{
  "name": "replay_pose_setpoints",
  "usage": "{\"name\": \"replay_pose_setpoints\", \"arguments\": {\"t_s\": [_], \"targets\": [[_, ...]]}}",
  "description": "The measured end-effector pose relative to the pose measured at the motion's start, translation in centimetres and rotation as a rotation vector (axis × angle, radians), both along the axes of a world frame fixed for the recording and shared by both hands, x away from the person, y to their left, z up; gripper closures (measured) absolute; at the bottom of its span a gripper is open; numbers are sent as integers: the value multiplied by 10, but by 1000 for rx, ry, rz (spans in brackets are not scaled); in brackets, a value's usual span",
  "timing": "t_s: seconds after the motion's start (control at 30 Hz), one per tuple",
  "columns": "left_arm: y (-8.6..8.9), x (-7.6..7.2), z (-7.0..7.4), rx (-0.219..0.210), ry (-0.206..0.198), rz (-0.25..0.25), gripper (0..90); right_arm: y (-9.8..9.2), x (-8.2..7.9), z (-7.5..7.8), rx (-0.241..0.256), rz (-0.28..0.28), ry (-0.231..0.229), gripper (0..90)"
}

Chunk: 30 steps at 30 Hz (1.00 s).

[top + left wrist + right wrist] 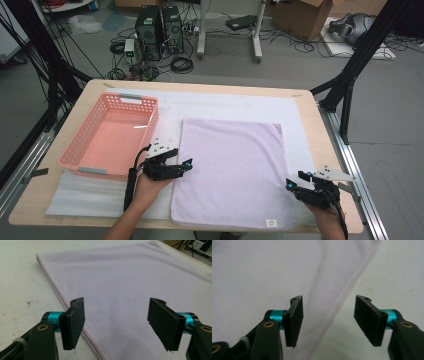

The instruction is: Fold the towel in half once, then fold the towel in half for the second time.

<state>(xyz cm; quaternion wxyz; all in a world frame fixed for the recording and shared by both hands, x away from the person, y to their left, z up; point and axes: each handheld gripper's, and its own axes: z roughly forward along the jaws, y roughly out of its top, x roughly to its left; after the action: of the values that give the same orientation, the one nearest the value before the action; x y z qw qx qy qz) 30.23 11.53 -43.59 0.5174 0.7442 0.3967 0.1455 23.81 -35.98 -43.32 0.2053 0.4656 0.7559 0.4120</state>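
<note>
One lilac towel [230,170] lies spread flat on the white mat [75,197] that covers the table [320,130], reaching from the middle of the table to its near edge, with a small label at its near right corner. A person stands at the near edge with a gripper in each hand. The left gripper [186,164] hovers at the towel's left hem, about halfway along that side; in the left gripper view its jaws stand wide apart with the stitched hem [75,315] running just inside the left jaw, holding nothing. The right gripper [295,181] sits at the towel's right hem, close to the near right corner of the table; in the right gripper view its jaws are likewise spread and empty, with the hem passing between them.

To my eye this is the approach before a fold: both grippers are lined up on opposite edges and neither has taken hold. The next move seems to call for lowering each one so a jaw slips under the hem, then pinching the cloth on both sides before lifting.

Counting: one towel, one pink basket [87,150] standing empty toward the left edge of the table, two grippers.
</note>
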Motion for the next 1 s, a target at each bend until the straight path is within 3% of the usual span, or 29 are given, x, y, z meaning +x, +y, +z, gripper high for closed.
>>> {"name": "replay_pose_setpoints", "arguments": {"t_s": [0.13, 0.2, 0.33, 0.43, 1.0], "targets": [[1, -3, 3, -41, -13, -8, 248, 1, 9, 6, 13, -41, -42, 267], [0, -5, 3, -29, -22, -8, 226, 2, 10, 8, 34, -65, -68, 233], [1, -7, 3, -34, -27, -15, 195, 8, 6, 9, 11, -40, -95, 208], [3, -8, 4, -49, -35, -16, 195, 10, 3, 9, 1, -12, -98, 203], [14, -3, 8, -72, -42, 0, 213, 11, 8, 7, 7, -7, -91, 198]]}}
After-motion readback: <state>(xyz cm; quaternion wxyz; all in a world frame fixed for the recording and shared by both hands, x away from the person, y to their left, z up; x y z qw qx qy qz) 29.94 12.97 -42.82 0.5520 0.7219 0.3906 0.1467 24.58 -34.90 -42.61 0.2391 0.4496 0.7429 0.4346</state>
